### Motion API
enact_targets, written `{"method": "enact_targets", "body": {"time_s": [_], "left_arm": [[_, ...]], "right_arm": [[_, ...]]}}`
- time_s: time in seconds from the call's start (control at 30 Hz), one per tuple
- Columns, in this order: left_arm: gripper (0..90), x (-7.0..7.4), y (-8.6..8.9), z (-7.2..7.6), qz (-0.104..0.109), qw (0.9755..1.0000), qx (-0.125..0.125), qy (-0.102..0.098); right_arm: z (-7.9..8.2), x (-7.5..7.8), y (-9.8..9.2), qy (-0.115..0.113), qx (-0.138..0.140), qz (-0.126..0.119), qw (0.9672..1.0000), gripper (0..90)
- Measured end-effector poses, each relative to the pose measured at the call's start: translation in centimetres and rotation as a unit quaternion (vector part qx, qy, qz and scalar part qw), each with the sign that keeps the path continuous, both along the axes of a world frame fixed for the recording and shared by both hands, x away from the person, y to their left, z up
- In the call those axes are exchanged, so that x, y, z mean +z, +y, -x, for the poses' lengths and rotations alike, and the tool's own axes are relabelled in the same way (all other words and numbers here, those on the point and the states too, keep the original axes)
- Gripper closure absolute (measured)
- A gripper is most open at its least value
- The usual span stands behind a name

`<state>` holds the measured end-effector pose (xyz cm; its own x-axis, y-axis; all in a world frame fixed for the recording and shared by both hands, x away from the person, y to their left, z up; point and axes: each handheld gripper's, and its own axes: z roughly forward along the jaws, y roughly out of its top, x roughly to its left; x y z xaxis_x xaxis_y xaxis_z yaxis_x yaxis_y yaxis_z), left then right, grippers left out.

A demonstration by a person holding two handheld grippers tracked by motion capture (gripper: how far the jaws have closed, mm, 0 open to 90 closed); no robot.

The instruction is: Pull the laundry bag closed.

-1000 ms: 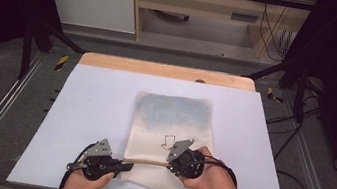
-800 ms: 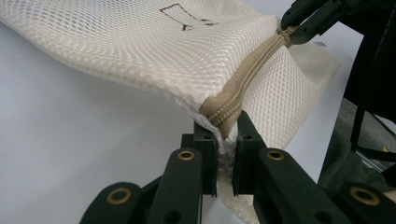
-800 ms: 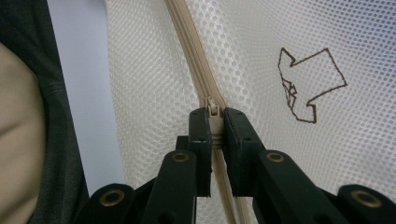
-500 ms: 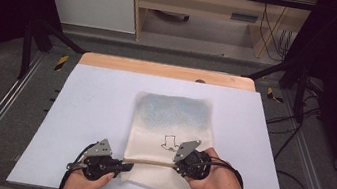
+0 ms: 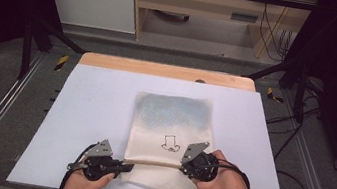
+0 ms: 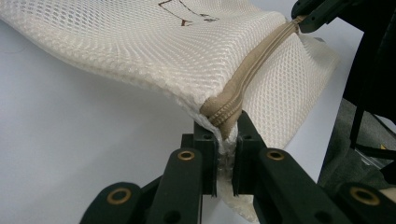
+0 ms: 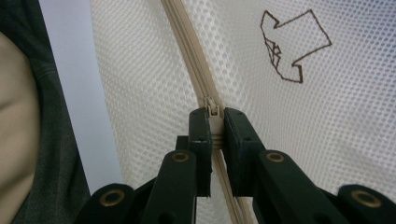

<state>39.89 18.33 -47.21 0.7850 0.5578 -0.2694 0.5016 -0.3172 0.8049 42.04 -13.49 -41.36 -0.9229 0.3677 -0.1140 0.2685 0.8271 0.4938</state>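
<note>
one cream mesh bag (image 5: pixel 167 140) lay flat on the pale bench (image 5: pixel 83 112), near the person's edge, with one tan zipper (image 5: pixel 153 163) running across its near end and one small dark outline drawing (image 5: pixel 170 143) on its face. two tools were at work, one in each hand. the left tool (image 6: pixel 227 135) had its jaws clamped together on the zipper's end at the bag's left corner, mesh bunched between the pads. the right tool (image 7: pixel 212 125) had its jaws clamped on the one zipper pull (image 7: pixel 212 109), partway along the zipper, just below the drawing. the zipper stretched taut between the two tools.
</note>
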Motion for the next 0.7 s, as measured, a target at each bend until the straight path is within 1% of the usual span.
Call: {"method": "enact_targets", "body": {"time_s": [0.1,0.23,0.3,0.43,0.63,0.7], "left_arm": [[82.8,0.00,-0.03,0.03,-0.003,1.0000,0.001,-0.002],[82.8,0.03,-0.03,-0.10,0.001,1.0000,-0.001,0.000],[82.8,-0.04,0.00,-0.05,0.001,1.0000,0.000,0.001],[82.8,-0.04,-0.03,0.08,-0.003,1.0000,0.002,-0.001],[82.8,0.01,-0.01,0.00,-0.001,1.0000,0.000,-0.001],[82.8,0.00,-0.06,0.05,-0.001,1.0000,0.000,-0.002]], "right_arm": [[0.14,-0.14,-0.43,0.001,-0.009,-0.001,1.0000,82.1],[0.10,-0.15,-0.78,0.001,-0.011,-0.005,0.9999,82.1],[0.03,-0.06,-0.81,0.001,-0.008,-0.007,0.9999,82.1],[0.05,-0.12,-0.63,-0.001,-0.007,-0.001,1.0000,82.1],[0.04,-0.23,-0.73,0.000,-0.010,-0.007,0.9999,82.1],[0.00,-0.16,-0.80,-0.002,-0.007,-0.007,0.9999,82.1]]}}
